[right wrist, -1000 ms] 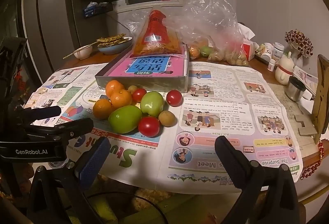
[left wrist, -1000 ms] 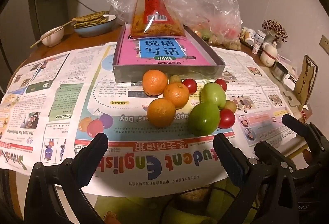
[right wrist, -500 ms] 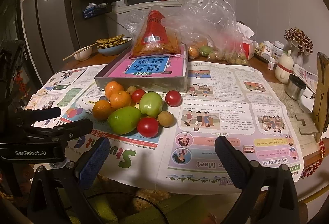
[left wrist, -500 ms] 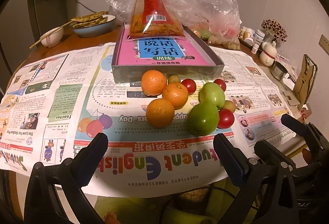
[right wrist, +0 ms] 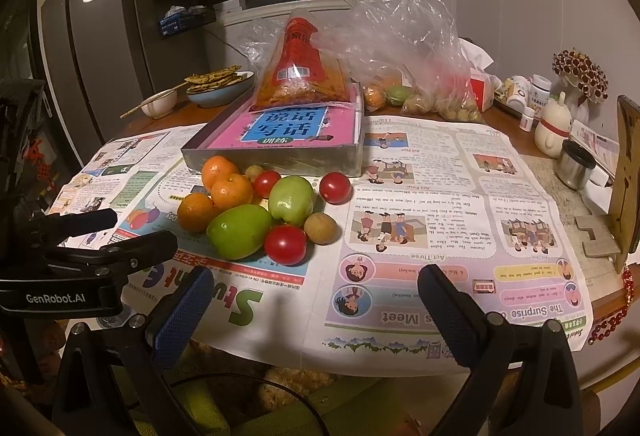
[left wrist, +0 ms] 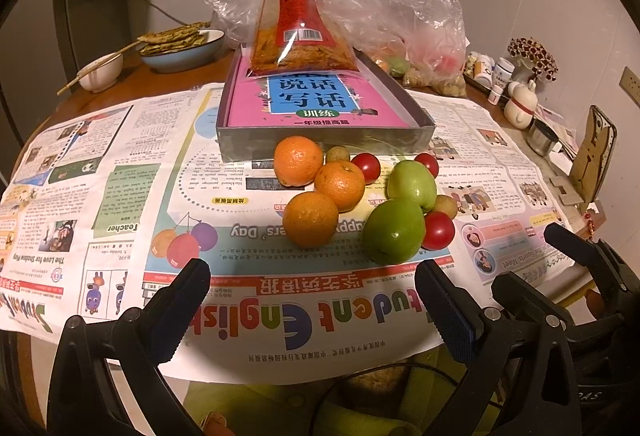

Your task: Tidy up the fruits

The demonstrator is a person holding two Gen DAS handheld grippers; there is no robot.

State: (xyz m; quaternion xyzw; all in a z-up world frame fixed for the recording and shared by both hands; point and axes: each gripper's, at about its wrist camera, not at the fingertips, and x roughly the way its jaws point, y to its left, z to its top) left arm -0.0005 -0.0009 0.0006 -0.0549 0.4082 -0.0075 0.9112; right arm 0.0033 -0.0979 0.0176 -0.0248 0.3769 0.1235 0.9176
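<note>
On the newspaper (left wrist: 120, 196) covering the round table, just in front of the shallow grey box (left wrist: 324, 140), sits the fruit cluster. Three oranges (left wrist: 311, 219) are bunched on its left side, touching each other. Two green fruits (left wrist: 394, 232) are to their right, the nearer one larger and glossy, the farther one (left wrist: 412, 184) paler. Red cherry tomatoes are mixed in: one (left wrist: 439, 231) tucked against the near green fruit, one (left wrist: 367, 167) behind the middle orange, one (right wrist: 335, 188) a little apart toward the box's right corner. Two small brownish round fruits also show, one (right wrist: 320, 228) beside the near tomato, one (right wrist: 253, 171) near the box wall. Nothing from the cluster is inside the box; it holds a pink book (left wrist: 316, 102) with a red snack bag (left wrist: 298, 32) on top. Clear plastic bags (right wrist: 412, 52) with more produce lie behind the box.

Left gripper (left wrist: 312, 300) has fingers spread wide, holding nothing, low at the table's near edge facing the oranges. Right gripper (right wrist: 314, 302) is likewise wide apart and empty, to the right of the cluster; the left tool is visible at the left of the right wrist view.

Compared with a second ago, fruit layout is unchanged, no piece shifted. Both views match the earlier ones almost exactly, only a very slight camera drift; finger spacing is the same.
</note>
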